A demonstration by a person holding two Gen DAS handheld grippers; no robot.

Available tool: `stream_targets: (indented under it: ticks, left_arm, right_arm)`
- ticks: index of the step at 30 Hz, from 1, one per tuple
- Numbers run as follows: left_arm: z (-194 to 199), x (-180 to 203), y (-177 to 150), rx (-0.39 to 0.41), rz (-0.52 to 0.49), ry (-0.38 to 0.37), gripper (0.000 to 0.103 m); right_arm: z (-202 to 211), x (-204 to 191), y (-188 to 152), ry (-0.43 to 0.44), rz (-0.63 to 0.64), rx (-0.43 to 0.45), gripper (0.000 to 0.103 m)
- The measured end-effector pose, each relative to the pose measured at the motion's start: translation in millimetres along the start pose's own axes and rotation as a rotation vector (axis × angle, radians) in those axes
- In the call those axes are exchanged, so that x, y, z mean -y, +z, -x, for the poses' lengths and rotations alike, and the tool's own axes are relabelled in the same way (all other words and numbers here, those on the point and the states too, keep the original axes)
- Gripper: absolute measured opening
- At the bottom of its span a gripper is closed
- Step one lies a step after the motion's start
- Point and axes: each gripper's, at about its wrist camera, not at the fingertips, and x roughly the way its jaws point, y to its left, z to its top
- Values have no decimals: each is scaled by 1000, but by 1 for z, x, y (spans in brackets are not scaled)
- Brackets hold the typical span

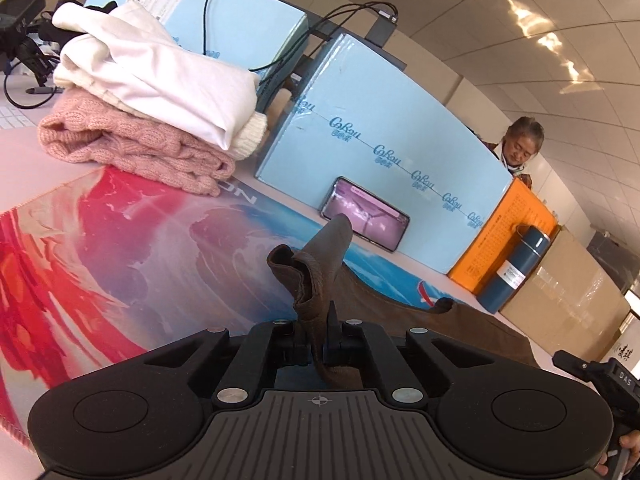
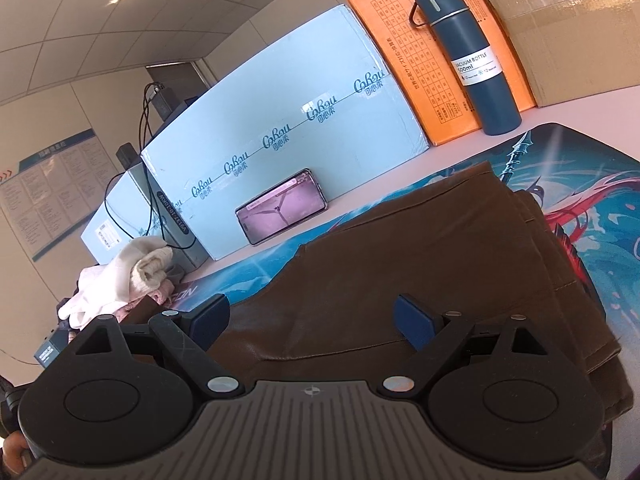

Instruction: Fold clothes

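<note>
We hold a gripper in each hand above a table covered by a colourful printed mat (image 1: 120, 248). Our left gripper (image 1: 318, 342) has its jaws pressed together on a bunched corner of a brown garment (image 1: 316, 272), and that pinched cloth stands up in a crumpled peak above the fingers while the rest trails away to the right across the mat. Our right gripper (image 2: 310, 322) hangs over the same brown garment (image 2: 420, 272), its blue-padded jaws spread wide with nothing between them; here the cloth lies flat on the mat in broad layers, its edges stacked along the right side. At the far left of the table sits a pile of folded clothes (image 1: 152, 92), white pieces on top of a pink knitted one. Behind the mat, pale blue boxes (image 2: 280, 120) stand on edge, with a phone (image 2: 282, 208) leaning against one, screen lit. Further right, a dark blue vacuum bottle (image 2: 466, 56) stands upright in front of an orange box (image 2: 404, 64).
</note>
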Motion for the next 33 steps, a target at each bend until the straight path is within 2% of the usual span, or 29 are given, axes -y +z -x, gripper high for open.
stream_targets:
  ticks: [3,5,8,12,16,22,25,30,33]
  left_arm:
    - [11,-5,15,82,-31,89,3]
    - [18,1,23,132,-56,91,3]
    - [26,18,29,180,-92,43,3]
    - [25,65,26,216,-200,-61,3]
    - [18,119,16,242,-309,-187,3]
    - [6,190,-14,286,-447,-319,3]
    - [2,217,-37,280,-531,-368,3]
    - [-9,238,-77,209,-648,-400,5]
    - [-14,241,-93,164,-673,-411,7]
  right_arm:
    - [5,-9,-3,52,-14,-26,89]
    - [2,-12,-5,92,-48,-52,89]
    - [-7,-16,-8,115,-60,-85,89]
    - [-16,-20,-12,114,-59,-118,89]
    - [-14,-23,-12,123,-42,-114,89]
    - [-15,-22,-8,149,-96,-103,89]
    - [-13,-12,-3,181,-190,-77,89]
    - [-2,26,9,234,-420,-5,89]
    - [2,39,11,205,-443,-12,89]
